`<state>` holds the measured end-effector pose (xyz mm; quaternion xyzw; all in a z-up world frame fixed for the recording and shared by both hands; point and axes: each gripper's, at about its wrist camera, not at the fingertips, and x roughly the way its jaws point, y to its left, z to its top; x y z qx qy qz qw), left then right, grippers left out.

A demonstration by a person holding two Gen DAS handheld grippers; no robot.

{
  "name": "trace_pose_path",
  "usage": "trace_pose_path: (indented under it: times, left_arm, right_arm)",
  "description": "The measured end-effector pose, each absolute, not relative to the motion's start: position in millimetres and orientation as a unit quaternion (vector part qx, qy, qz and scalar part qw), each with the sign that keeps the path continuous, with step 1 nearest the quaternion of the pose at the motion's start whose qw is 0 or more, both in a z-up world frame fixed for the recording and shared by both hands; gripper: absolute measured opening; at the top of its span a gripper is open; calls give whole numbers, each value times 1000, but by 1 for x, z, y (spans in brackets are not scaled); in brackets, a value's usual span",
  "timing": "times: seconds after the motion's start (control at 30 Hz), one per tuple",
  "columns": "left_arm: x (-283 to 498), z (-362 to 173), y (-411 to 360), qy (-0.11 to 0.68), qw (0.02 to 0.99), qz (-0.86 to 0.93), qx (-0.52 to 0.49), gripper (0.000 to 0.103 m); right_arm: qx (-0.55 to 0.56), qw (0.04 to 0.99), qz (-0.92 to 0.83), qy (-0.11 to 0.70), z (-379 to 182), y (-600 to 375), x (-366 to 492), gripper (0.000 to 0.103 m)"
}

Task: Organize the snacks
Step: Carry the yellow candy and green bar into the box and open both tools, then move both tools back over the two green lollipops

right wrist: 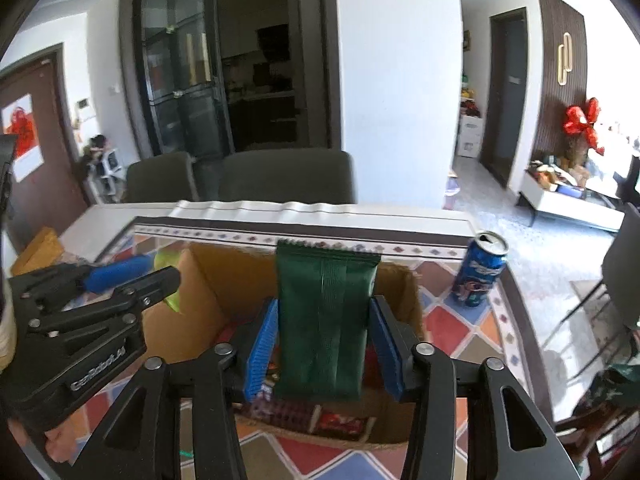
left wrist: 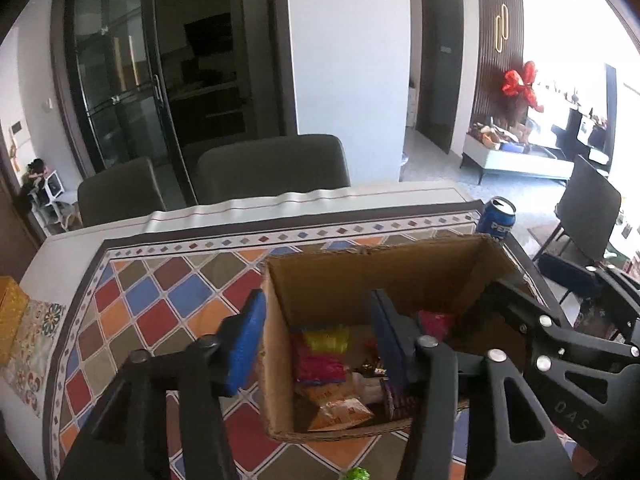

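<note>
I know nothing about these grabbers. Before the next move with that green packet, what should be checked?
1. Green packet over cardboard box: ok.
2. Right gripper jaws off the packet: ok, gaps on both sides.
3. Left gripper empty: ok, jaws open.
4. Left gripper clear of box: not ok, jaws straddle its wall.
5. Room in box: ok, snacks lie low.
6. Blue can out of the way: ok, upright, apart.
</note>
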<state>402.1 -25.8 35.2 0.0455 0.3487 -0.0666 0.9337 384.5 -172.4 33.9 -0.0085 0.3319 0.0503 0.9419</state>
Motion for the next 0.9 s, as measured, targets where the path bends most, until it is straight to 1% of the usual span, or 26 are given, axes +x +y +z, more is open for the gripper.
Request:
trace_pose_path:
  times: [0.03, 0.07, 0.13, 0.17, 0.23, 0.37, 0.53, 0.73, 0.9]
  left_arm:
    - [401, 35, -23, 349, 934, -64, 45, 54]
    - [397, 35, -21, 349, 934, -62, 44, 57]
    - [391, 35, -17, 347, 935, -58, 43, 62]
    - [386, 34, -14, 346, 936, -54, 44, 63]
    - [375, 33, -11, 346, 936, -48, 46, 63]
    - [353, 33, -1, 338, 939, -43, 41, 69]
    - [324, 33, 8, 327, 943, -39, 38, 73]
    - [289, 35, 11, 305, 950, -48, 49, 76]
    - [265, 31, 13, 292, 953, -46, 60, 76]
  right_arm:
    - [-15, 942, 44, 332, 34, -172, 385, 65]
    - [-19, 943, 38, 331, 35, -173, 384, 69]
    - [-25, 944, 23, 327, 36, -174, 380, 73]
    - [-28, 945, 18, 325, 37, -175, 378, 78]
    - [-29, 946, 11, 324, 37, -177, 373, 83]
    - [-19, 946, -4, 323, 35, -181, 358, 86]
    - [-12, 952, -10, 307, 35, -180, 332, 86]
    - [-7, 956, 13, 294, 34, -173, 298, 86]
    - [-9, 955, 31, 296, 27, -167, 271, 86]
